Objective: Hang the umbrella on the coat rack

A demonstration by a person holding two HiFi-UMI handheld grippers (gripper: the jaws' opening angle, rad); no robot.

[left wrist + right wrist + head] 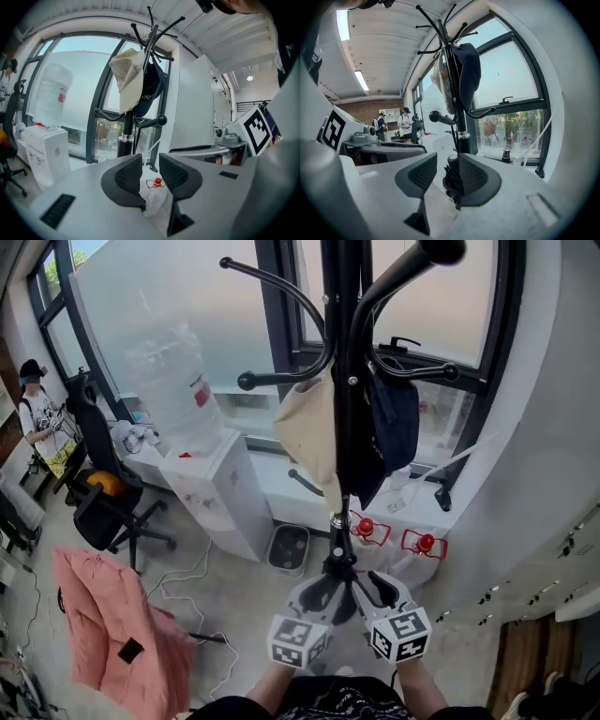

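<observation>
Umbrella [451,182]: black, folded, knob end up, standing between the jaws of the right gripper [447,163], close in front of the coat rack [342,381] pole, below its chrome collar. It rests against one pad and the other pad stands clear, so the jaws are apart, no clamp. Left gripper [150,161] just beside it, jaws apart, nothing between. Hooks above carry a cream hat [307,423] and a navy cap [394,418]. Water dispenser [211,493] left of the rack, by the window
</observation>
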